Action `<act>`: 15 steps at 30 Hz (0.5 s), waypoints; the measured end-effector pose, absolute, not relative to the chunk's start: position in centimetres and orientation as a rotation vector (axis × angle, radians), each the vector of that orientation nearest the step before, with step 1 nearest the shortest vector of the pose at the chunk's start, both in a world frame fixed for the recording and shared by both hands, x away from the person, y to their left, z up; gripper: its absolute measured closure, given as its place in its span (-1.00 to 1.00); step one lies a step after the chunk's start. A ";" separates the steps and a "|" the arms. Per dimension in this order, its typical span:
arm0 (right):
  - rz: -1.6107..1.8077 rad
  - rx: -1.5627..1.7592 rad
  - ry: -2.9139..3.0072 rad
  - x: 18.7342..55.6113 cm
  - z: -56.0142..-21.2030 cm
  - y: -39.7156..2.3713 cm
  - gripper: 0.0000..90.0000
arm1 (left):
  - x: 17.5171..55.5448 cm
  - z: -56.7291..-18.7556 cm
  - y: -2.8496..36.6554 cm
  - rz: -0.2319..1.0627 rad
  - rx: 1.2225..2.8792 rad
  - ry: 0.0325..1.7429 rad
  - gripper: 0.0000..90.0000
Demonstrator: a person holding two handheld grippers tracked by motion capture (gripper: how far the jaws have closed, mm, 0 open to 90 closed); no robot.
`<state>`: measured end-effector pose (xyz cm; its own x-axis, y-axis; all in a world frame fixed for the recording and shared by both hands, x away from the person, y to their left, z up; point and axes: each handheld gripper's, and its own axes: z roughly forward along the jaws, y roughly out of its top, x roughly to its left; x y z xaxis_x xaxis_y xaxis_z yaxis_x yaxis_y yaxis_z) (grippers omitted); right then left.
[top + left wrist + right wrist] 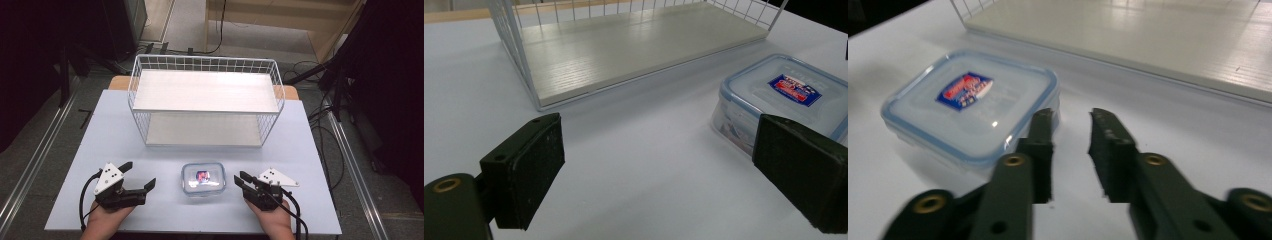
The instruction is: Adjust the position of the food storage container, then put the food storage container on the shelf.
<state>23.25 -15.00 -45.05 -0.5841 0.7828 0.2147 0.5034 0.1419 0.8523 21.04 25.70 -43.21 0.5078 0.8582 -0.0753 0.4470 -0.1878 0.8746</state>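
Pale blue tabletop [125,135], white wire basket w/ wooden shelves [205,95] at far side. Clear square plastic food box, blue-rimmed lid [203,178], near centre, betw. grippers; red-blue label, text unreadable. Left gripper [139,176] jaws wide, empty. Right gripper [239,179] jaws narrowly apart, empty, just beside box.

Left tool [141,176] wide, right tool [239,180] ajar.

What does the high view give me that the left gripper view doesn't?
High view alone: the rack's upper shelf, both hands, the right hand-held gripper with jaws slightly apart, the floor cables. Left gripper view alone: the left hand-held gripper up close, jaws wide with bare table between them. Both: the lidded container, the wire rack's lower shelf and the table.
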 end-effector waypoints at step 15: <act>1.514 1.304 2.128 24.6 -44.2 -13.8 -0.49 | 22.2 -43.2 23.2 0.446 1.816 1.085 -0.84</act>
